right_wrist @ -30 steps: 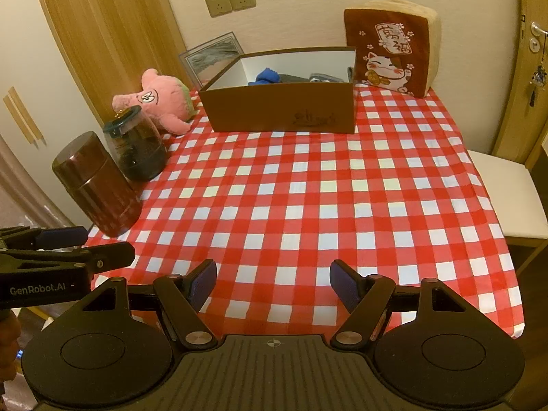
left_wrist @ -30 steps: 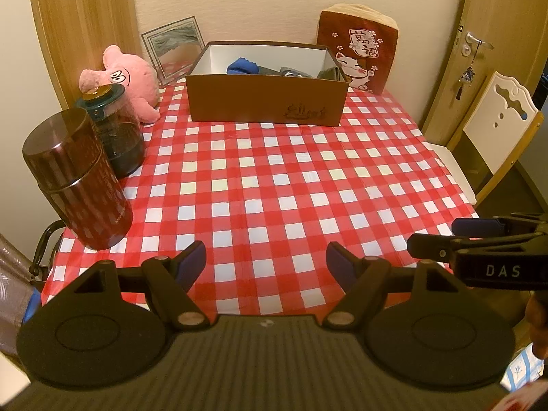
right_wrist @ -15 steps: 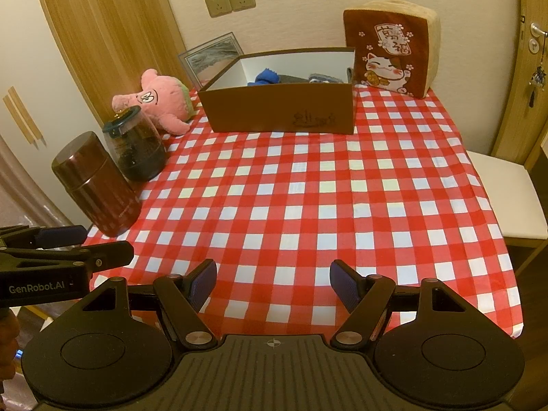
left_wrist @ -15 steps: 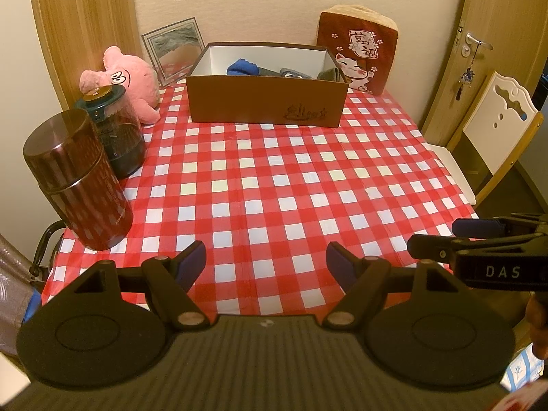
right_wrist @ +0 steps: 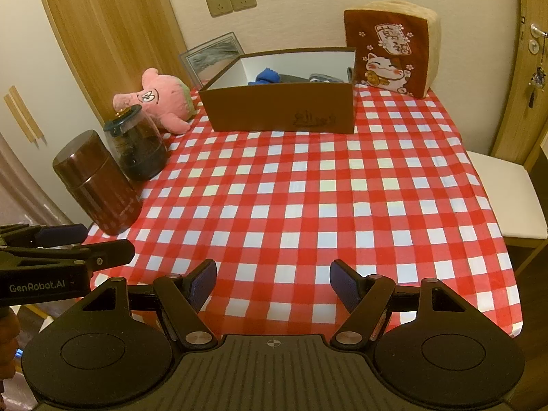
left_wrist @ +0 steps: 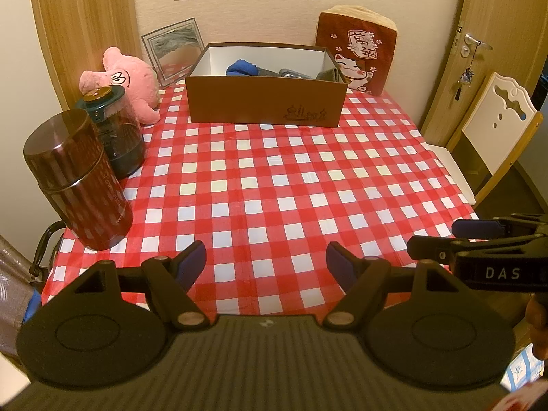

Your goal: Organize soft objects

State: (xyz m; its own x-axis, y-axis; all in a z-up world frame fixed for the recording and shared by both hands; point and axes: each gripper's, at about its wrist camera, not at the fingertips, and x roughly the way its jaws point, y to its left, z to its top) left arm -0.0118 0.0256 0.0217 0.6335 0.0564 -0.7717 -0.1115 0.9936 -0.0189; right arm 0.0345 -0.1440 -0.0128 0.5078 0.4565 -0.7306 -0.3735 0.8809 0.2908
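Observation:
A brown cardboard box [left_wrist: 267, 102] [right_wrist: 284, 109] stands at the far middle of the red-checked table; a blue cloth [left_wrist: 241, 67] [right_wrist: 267, 76] and grey fabric [left_wrist: 294, 73] lie inside it. A pink plush toy [left_wrist: 132, 84] [right_wrist: 161, 101] lies at the far left. A dark red cushion with a cat picture [left_wrist: 356, 56] [right_wrist: 388, 51] leans on the wall at the far right. My left gripper [left_wrist: 265, 263] hangs open over the near table edge, empty. My right gripper [right_wrist: 273, 282] is open and empty too, beside it.
A brown canister [left_wrist: 78, 181] [right_wrist: 97, 183] and a glass jar with a green lid [left_wrist: 114, 130] [right_wrist: 138, 144] stand along the left edge. A framed picture [left_wrist: 173, 49] leans on the wall. A white chair [left_wrist: 489, 130] [right_wrist: 507, 195] stands right of the table.

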